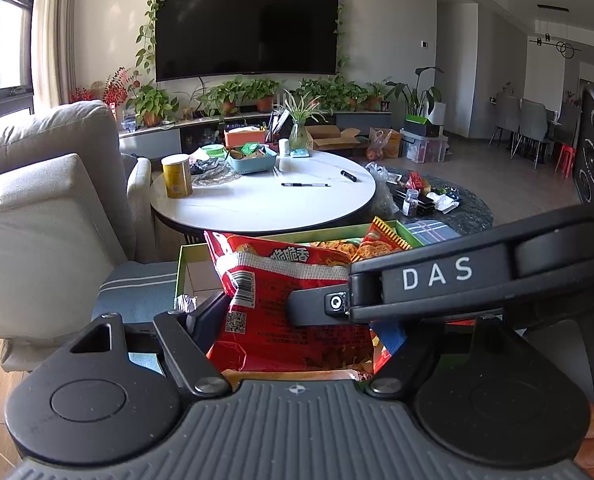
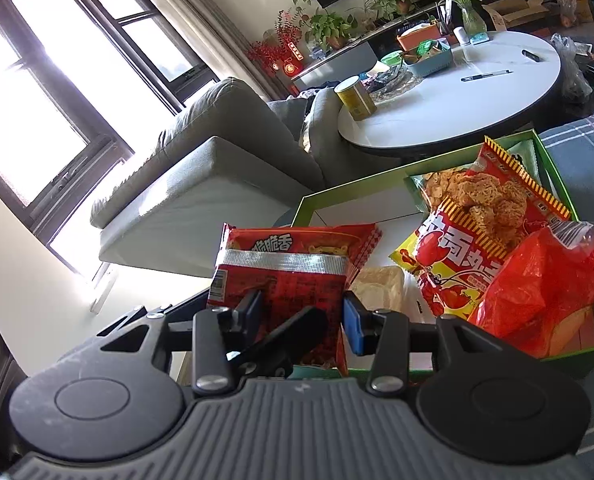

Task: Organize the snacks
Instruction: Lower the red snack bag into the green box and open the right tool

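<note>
glossy foil snack bag (image 2: 285, 276), matt cloth sofa (image 1: 45, 208)

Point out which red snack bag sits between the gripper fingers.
The red bag with the silver sealed strip, between both grippers' fingers; the crayfish-print bag and plain red bag lie in the green box.

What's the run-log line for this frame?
left gripper: shut on red snack bag | right gripper: shut on same bag | bag: upright at green box | box: holds snack packs

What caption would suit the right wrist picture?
Two hand-held grippers hold a red snack bag above a green box of snacks, beside a round white table.
</note>
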`<state>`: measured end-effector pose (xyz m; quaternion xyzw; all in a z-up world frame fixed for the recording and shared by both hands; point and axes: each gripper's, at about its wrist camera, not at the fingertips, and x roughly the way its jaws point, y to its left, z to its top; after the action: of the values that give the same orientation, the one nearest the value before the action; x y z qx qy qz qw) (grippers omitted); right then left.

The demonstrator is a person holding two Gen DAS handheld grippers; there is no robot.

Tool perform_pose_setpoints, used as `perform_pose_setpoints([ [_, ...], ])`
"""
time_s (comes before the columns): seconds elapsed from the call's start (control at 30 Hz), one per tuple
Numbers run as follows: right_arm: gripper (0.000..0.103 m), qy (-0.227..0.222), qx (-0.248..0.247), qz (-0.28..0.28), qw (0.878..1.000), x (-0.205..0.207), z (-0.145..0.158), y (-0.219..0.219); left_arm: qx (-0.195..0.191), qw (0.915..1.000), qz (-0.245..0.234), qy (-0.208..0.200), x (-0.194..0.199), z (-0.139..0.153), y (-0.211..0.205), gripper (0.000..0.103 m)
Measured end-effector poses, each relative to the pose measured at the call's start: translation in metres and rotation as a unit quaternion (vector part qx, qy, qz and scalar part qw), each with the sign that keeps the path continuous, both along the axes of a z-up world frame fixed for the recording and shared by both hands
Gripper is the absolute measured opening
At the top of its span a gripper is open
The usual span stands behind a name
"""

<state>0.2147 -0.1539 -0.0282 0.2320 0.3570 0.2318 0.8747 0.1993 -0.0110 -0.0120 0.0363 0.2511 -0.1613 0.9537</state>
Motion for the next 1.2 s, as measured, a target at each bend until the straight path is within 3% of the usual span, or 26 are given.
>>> perform_pose_setpoints([
  [0.43, 0.060, 0.050, -0.027, 0.004, 0.998, 0.034, -0.036, 0.013, 0.020, 0.9966, 0.011, 0.079, 0.047, -0.043, 0.000, 0.073],
  [0.57, 0.061, 0.067, -0.035, 0.005, 0.997, 0.040, -0.047, 0.014, 0.006, 0.9940, 0.016, 0.108, 0.057, -0.054, 0.008, 0.074],
  [1.0, 0.069, 0.059, -0.071, 0.015, 0.996, 0.029, -0.046, 0.017, -0.011, 0.9918, 0.010, 0.127, 0.045, -0.051, 0.013, 0.076],
  [1.2, 0.075, 0.032, -0.063, 0.013, 0.997, 0.012, -0.025, 0.008, 0.000, 0.9951, 0.017, 0.097, 0.027, -0.030, 0.014, 0.075],
])
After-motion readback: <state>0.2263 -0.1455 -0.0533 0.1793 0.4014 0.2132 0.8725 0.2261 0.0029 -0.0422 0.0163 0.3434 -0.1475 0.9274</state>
